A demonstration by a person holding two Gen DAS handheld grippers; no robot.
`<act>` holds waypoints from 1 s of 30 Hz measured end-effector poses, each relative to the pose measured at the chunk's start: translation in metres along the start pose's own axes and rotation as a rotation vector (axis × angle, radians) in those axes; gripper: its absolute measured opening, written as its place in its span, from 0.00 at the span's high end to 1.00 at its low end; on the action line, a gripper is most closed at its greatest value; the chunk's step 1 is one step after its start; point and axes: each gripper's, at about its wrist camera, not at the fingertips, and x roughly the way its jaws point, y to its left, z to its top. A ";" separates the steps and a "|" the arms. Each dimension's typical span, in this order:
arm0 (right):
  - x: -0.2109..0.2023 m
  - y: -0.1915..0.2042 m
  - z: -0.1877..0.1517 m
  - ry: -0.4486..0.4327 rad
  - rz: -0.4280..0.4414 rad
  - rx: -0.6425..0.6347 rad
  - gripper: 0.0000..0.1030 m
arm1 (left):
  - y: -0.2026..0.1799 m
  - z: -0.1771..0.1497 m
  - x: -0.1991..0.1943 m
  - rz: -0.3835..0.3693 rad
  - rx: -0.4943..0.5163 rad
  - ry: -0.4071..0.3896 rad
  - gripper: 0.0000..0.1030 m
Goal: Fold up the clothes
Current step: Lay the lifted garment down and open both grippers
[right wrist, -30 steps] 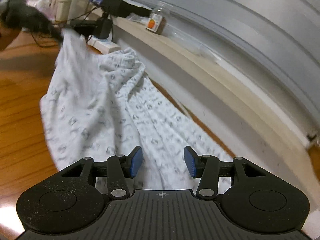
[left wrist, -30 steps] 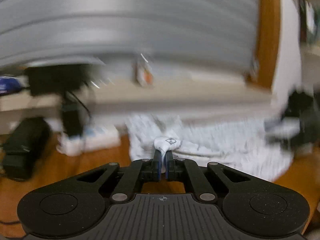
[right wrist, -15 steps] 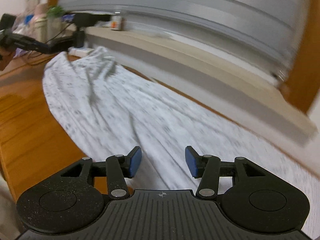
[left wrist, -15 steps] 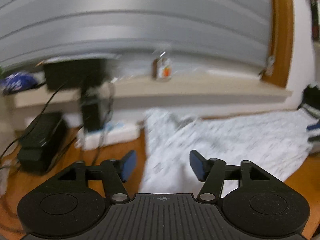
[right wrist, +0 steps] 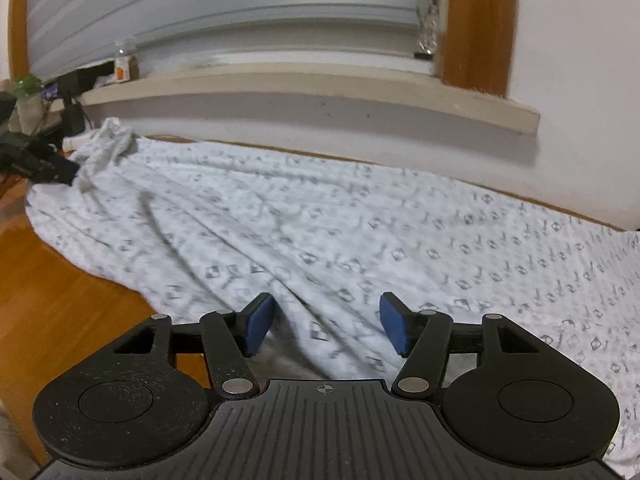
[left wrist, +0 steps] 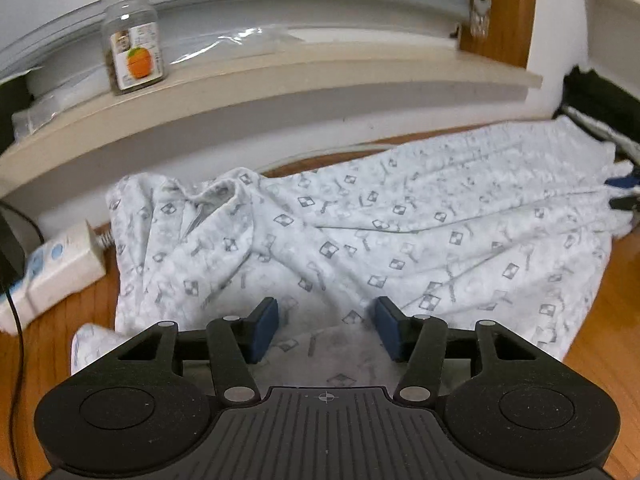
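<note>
Left gripper (left wrist: 326, 330) low over the near hem, blue pads spread, gripping nothing; right gripper (right wrist: 326, 330) likewise spread wide and empty at the opposite end. Patterned garment (left wrist: 400, 240) lies stretched along the wooden floor (right wrist: 60, 280), parallel to the wall, presumably laid out long so it can be folded. Far corner by the power strip (left wrist: 52, 268) bunched, possibly a waistband, hard to tell. Jar (left wrist: 134, 38) on the sill (left wrist: 320, 80) behind.
</note>
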 end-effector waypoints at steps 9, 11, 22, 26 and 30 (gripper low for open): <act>-0.007 -0.008 -0.009 0.065 0.029 -0.010 0.42 | -0.020 -0.020 -0.024 -0.007 0.002 0.006 0.45; -0.016 -0.006 -0.015 0.069 0.027 -0.014 0.42 | -0.029 -0.033 -0.038 -0.041 0.011 0.000 0.45; -0.036 -0.003 -0.034 0.040 0.033 -0.013 0.41 | -0.031 -0.055 -0.069 -0.045 -0.022 -0.035 0.40; -0.034 -0.005 -0.036 0.018 0.027 -0.002 0.35 | -0.022 -0.044 -0.073 -0.030 -0.049 -0.082 0.30; -0.031 -0.005 -0.037 0.008 0.021 0.000 0.32 | 0.001 -0.017 -0.073 -0.010 -0.103 -0.131 0.24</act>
